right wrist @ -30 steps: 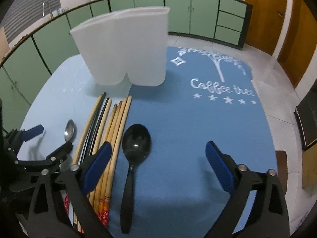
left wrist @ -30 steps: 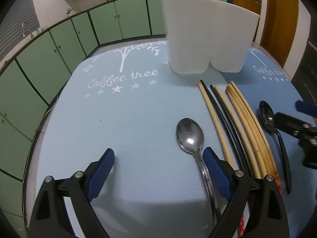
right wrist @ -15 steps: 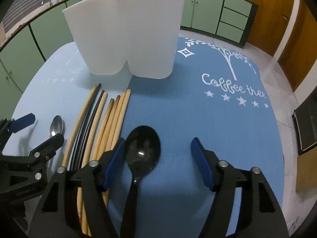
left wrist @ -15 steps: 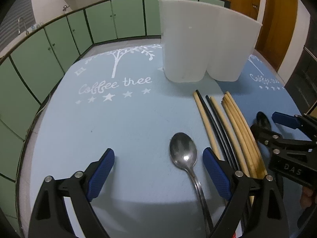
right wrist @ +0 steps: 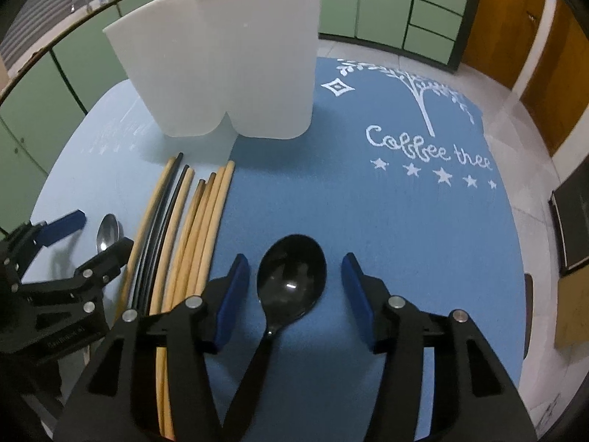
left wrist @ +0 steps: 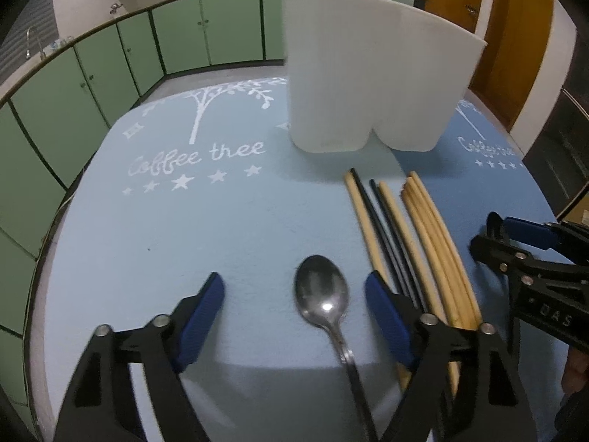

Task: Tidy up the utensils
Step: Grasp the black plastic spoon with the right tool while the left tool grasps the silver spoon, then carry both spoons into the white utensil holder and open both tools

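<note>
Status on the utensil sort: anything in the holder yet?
Nothing shows as done; the white holder's inside is hidden. In hand: the left hand-held gripper straddles the metal spoon, the right hand-held gripper straddles the black spoon, both open. Left: both spoons and the chopsticks on the blue mat.

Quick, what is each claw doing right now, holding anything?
Left claw: open, holding nothing, metal spoon between its fingers.
Right claw: open, holding nothing, black spoon between its fingers.
</note>
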### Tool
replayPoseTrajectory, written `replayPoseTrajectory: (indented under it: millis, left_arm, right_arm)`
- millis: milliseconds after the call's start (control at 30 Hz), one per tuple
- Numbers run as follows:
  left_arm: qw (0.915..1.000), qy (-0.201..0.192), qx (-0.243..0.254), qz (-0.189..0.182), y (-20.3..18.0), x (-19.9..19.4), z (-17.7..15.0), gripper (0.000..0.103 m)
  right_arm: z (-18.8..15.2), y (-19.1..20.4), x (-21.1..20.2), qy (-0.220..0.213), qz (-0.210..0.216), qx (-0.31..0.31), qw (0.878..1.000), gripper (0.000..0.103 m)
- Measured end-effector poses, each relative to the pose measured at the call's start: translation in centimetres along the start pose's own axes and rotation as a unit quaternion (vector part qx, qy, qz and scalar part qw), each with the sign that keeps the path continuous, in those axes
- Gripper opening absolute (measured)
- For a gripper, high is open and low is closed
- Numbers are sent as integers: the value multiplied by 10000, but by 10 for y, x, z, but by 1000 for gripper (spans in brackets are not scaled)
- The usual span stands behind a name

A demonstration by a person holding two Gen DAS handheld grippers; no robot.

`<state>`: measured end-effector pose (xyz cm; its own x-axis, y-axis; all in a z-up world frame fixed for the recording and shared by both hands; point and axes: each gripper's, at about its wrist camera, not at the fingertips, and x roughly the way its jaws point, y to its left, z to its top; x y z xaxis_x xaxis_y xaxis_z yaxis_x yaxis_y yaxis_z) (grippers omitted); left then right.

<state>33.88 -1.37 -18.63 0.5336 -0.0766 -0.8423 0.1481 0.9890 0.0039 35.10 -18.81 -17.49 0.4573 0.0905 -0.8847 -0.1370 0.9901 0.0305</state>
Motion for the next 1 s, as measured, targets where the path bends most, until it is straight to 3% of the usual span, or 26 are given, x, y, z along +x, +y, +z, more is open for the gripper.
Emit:
replayPoseTrajectory:
  millis: [33,133,167,200,300,433,700,1000]
  left_arm:
    - [10000,-9,34,-35,-2,-1,0,67]
    - [9999,-42,75,-132,-7,-4,1,45]
    - [9998,-49,47,-197,-6,-5,1,32]
    - [9996,-52,3,-292,-5,-5,1,29]
    - [9977,-166,-223,-623,2,-9,0,28]
    - [9947,-721,-303,-661,3,-33,-4,28]
    - [9850,-1638,-339,-430,0,-73,-13,28]
    - [9745,-2209,-285,-275,3,-103,-13,28]
  right_arm:
    - [1,0,0,2,46,20,10000,35]
    - [2,-3,1,7,250,141,9996,35]
    - [2,-4,0,-1,298,176,9994,34]
    - [1,-6,-3,-31,421,243,9988,34]
    - [-4,-10,-16,-314,734,307,9963,34]
    - [-10,-11,-40,-790,717,108,9942,34]
    - [-16,-16,-77,-1463,727,58,9866,34]
    - [2,-24,-113,-2443,477,-30,9685,34]
